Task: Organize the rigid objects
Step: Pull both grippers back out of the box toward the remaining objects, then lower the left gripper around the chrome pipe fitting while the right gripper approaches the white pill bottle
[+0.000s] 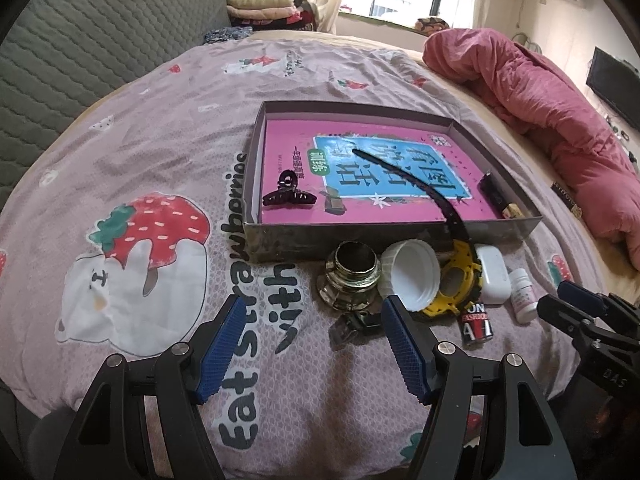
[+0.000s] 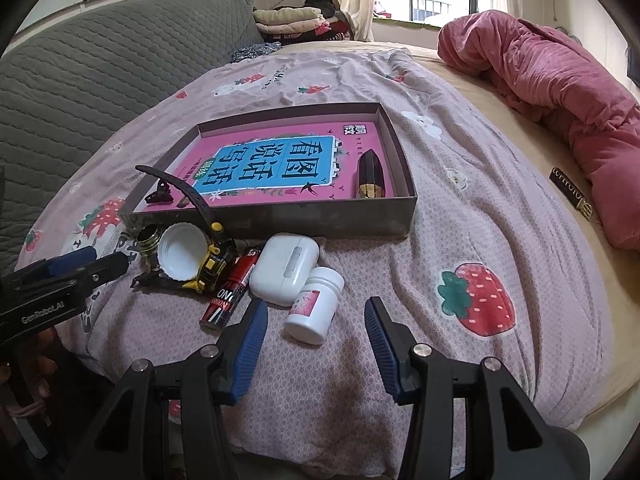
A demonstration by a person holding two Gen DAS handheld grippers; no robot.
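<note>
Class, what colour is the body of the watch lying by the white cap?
Yellow, with a black strap: the watch shows best in the left wrist view.

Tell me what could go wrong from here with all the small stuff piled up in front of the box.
1. The white cap, brass knob and yellow watch sit packed together, so the open left claw could knock a neighbour while closing on one.
2. The watch's black strap drapes over the box wall; lifting it might snag there.
3. The pill bottle lies on its side before the open right claw and could roll on the soft blanket.
</note>
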